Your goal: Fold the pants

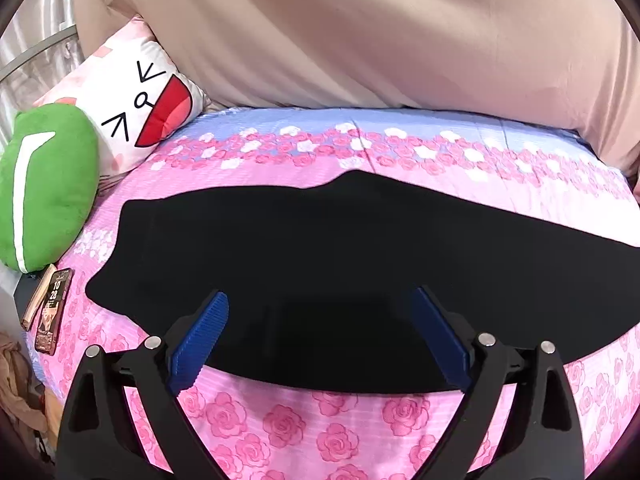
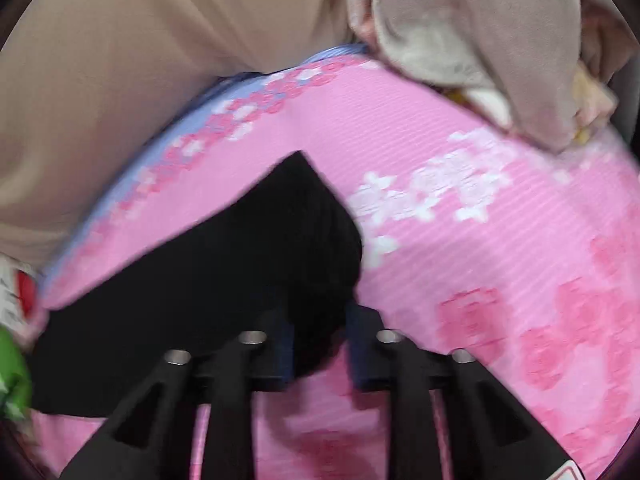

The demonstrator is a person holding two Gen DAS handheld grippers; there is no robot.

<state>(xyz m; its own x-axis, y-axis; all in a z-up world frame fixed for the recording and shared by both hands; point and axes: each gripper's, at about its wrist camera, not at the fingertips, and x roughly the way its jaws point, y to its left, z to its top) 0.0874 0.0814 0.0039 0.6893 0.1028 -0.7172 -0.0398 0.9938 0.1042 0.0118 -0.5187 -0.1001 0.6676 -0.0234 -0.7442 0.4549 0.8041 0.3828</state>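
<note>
Black pants [image 1: 320,252] lie flat and long across a pink rose-print bedsheet [image 1: 304,420]. My left gripper [image 1: 320,316] is wide open, its blue pads [image 1: 200,336] hovering over the near edge of the pants, holding nothing. In the blurred right wrist view the leg end of the pants [image 2: 256,248] lies on the sheet [image 2: 480,240]. My right gripper [image 2: 320,340] has its jaws close together with black cloth bunched between them at the pants' near corner.
A white cartoon-face pillow [image 1: 148,104] and a green cushion [image 1: 48,184] sit at the left. A phone [image 1: 54,308] lies at the left bed edge. A beige curtain [image 1: 360,32] hangs behind the bed. Beige cloth [image 2: 480,40] is heaped at the far right.
</note>
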